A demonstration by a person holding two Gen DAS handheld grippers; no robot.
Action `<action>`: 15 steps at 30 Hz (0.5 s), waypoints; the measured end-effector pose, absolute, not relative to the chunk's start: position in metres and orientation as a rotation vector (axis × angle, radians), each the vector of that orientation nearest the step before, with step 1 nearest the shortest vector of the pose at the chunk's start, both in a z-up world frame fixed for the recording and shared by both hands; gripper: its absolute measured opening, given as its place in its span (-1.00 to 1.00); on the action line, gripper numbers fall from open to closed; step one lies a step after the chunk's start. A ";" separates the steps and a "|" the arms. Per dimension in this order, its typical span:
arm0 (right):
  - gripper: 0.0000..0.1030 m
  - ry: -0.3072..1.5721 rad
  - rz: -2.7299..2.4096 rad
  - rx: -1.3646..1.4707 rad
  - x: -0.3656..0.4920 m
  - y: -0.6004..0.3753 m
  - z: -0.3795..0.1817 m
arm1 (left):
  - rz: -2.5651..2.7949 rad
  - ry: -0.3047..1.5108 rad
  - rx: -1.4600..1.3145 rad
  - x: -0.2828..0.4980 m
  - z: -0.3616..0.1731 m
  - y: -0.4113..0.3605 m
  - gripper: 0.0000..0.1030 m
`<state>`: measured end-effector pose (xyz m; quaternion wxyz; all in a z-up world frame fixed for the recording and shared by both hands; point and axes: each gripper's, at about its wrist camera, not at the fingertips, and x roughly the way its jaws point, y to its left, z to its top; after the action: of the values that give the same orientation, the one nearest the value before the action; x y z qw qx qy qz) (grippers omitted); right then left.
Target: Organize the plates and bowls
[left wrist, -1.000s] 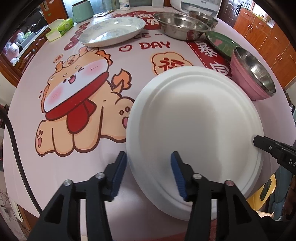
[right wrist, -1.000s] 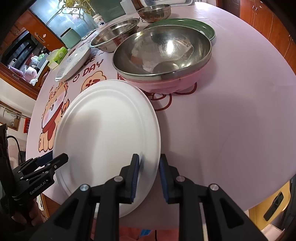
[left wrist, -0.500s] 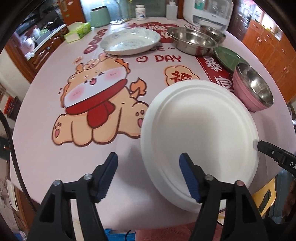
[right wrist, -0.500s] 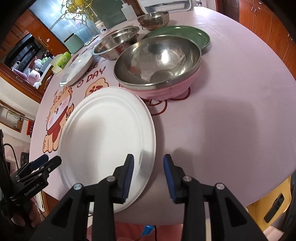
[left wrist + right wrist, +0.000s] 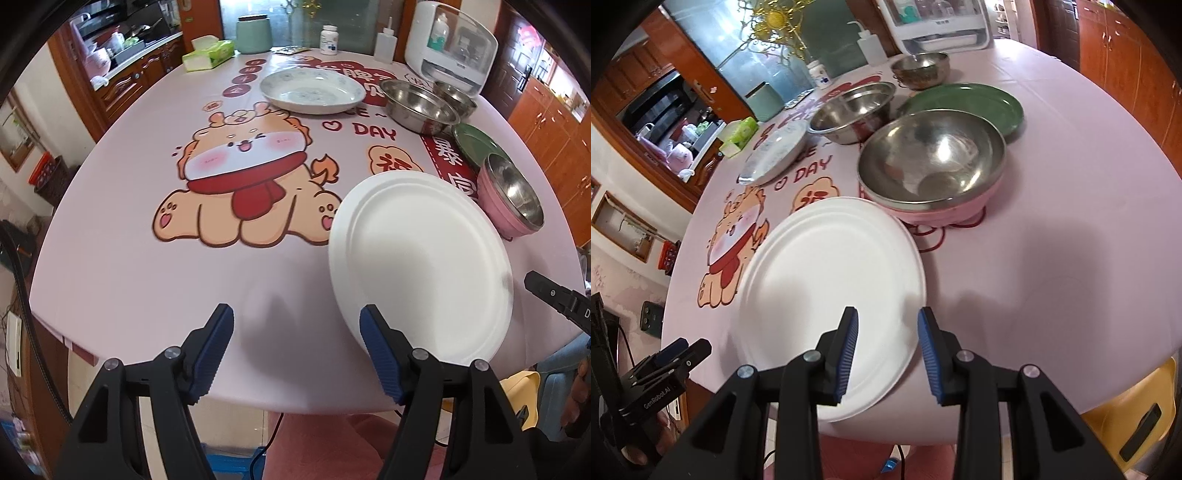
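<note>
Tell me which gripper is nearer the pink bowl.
Right. The right gripper hangs over the white plate's near edge, with the pink bowl just beyond the plate; the left gripper sits off the plate's far side.

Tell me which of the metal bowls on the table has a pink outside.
The steel-lined bowl with the pink outer shell, right beside the white paper plate. The two other bowls behind it are bare steel all over.

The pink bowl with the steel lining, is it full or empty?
Empty. The pink bowl shows only bare shiny steel inside, down to its bottom.
</note>
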<state>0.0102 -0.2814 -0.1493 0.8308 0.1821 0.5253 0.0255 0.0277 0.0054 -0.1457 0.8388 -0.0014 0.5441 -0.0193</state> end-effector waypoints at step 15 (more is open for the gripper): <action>-0.22 1.075 0.081 0.393 0.013 -0.247 -0.140 | -0.044 1.162 -0.022 0.030 -0.134 0.038 0.57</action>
<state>0.0129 -0.2467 -0.1399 0.8399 0.1860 0.5084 0.0383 0.0296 0.0380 -0.1342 0.8358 -0.0106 0.5486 -0.0208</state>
